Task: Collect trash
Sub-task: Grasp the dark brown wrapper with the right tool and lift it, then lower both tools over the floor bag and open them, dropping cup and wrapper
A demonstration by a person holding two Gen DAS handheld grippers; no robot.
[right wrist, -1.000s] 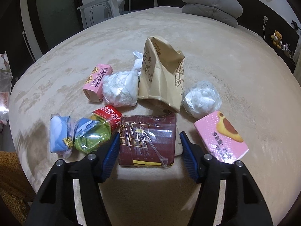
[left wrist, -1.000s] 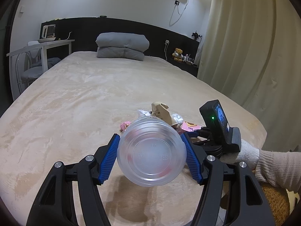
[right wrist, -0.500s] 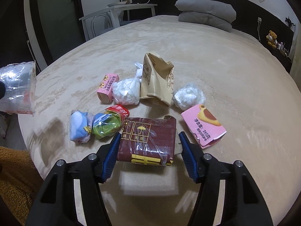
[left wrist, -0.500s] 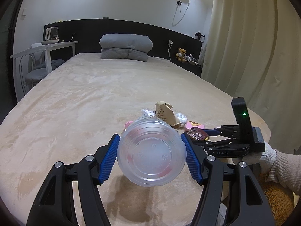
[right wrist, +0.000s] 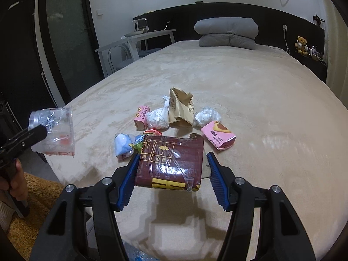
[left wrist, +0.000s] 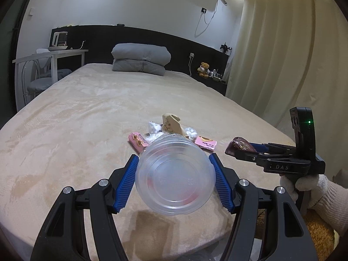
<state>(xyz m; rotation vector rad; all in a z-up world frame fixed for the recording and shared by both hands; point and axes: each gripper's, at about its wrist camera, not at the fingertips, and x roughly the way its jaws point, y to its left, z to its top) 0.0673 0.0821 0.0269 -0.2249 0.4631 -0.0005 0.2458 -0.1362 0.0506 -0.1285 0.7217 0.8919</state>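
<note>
Trash is split between my two tools and the bed (right wrist: pixel 250 113). My left gripper (left wrist: pixel 175 182) is clamped on a clear plastic cup (left wrist: pixel 175 175), its base facing the camera and its mouth pointing toward the pile; the cup hangs above the near edge of the bed. My right gripper (right wrist: pixel 171 171) pinches a dark red wrapped packet (right wrist: pixel 171 163) by its sides, lifted clear of the cover, with its shadow lying on the fabric below. Left on the bed, near the foot edge, I see a brown paper bag (right wrist: pixel 181 111) standing tilted, a white plastic wad (right wrist: pixel 157 119) touching its left side, a second white wad (right wrist: pixel 207 116) at its right, a small pink carton (right wrist: pixel 142 117) further left, a pink snack box (right wrist: pixel 218 137) to the right, and a blue wrapper (right wrist: pixel 122 146) beside a green and red one (right wrist: pixel 141 141) nearest me. I judge this to be the carry step: both tools are loaded, so the next move calls for taking each load to a bin, which I cannot see in either view, and letting go there before I come back for the rest. The packet's loose film could slip.
</note>
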